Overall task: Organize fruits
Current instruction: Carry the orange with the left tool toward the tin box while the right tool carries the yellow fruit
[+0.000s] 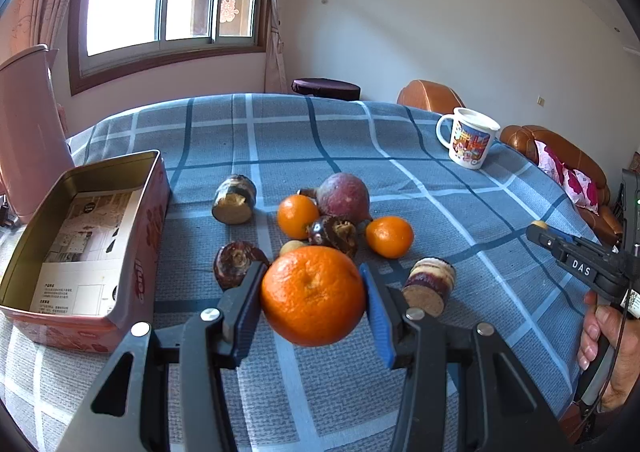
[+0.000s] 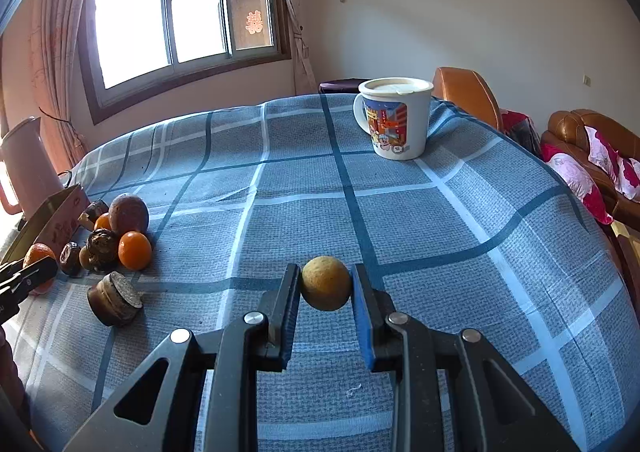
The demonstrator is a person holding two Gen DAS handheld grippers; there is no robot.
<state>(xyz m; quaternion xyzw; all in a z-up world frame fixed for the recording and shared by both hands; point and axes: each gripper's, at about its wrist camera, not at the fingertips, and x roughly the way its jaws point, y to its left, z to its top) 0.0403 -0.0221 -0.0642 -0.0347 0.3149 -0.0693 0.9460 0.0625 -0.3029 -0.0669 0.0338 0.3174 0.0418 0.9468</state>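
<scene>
tin (image 1: 86, 248): open, at 9 o'clock of the left gripper, long axis running 6-to-12; only paper inside.
left gripper (image 1: 314, 296): pinching a big orange (image 1: 314, 294), clear of the cloth (image 1: 460, 188).
pile: two small oranges (image 1: 297, 215), a purple fruit (image 1: 345, 194) and brown cut chunks (image 1: 234, 199) at 12 o'clock of the left gripper.
right gripper (image 2: 326, 288): clamped on a small yellow-brown ball fruit (image 2: 326, 288), lifted off the cloth.
mug (image 2: 394, 118): 1 o'clock of the right gripper, well apart.
nearer hand: left, judging by the tin just beside it; the right one sits far across the pile.
next move (guess): swing the orange toward 9 o'clock, over the tin's near wall, then release.
</scene>
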